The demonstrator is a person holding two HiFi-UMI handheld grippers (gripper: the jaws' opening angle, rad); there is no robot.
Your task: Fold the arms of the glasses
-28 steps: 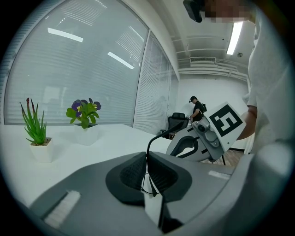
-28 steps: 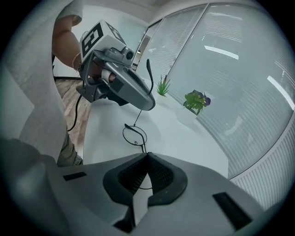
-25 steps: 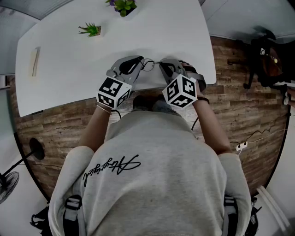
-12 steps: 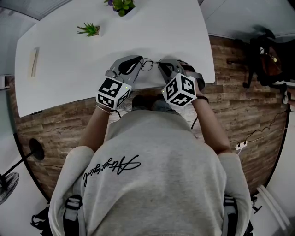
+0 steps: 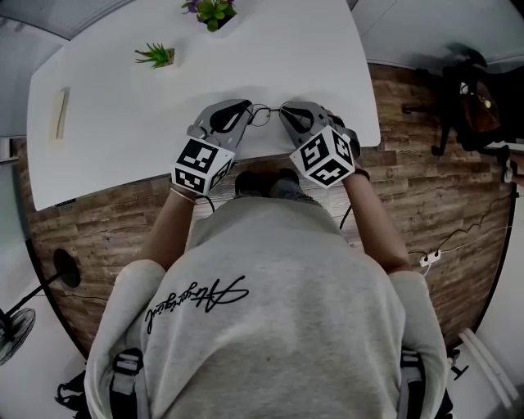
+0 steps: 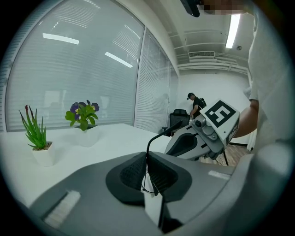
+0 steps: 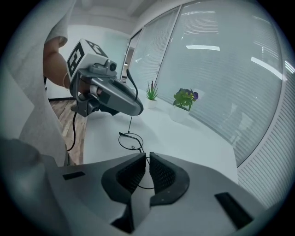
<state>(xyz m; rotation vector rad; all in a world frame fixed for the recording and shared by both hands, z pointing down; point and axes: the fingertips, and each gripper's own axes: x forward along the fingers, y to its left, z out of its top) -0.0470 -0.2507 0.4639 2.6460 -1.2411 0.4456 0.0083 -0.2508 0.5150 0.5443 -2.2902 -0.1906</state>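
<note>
The table (image 5: 123,139) fills the upper frame. Over its near edge at centre, the glasses (image 5: 264,114) sit between the left gripper (image 5: 248,109) and the right gripper (image 5: 285,112). Behind them stand a spiky plant (image 5: 157,55) at upper left and a flowering plant (image 5: 213,10) at the top edge.

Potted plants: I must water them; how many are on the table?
2. A spiky green plant toward the far left, and a flowering plant at the far edge; none seems hidden.

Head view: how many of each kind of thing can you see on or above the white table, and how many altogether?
Glasses: 1
Potted plants: 2, spiky plant and flowering plant
Pale bar: 1
Grippers: 2, left gripper and right gripper
Total: 6
</note>
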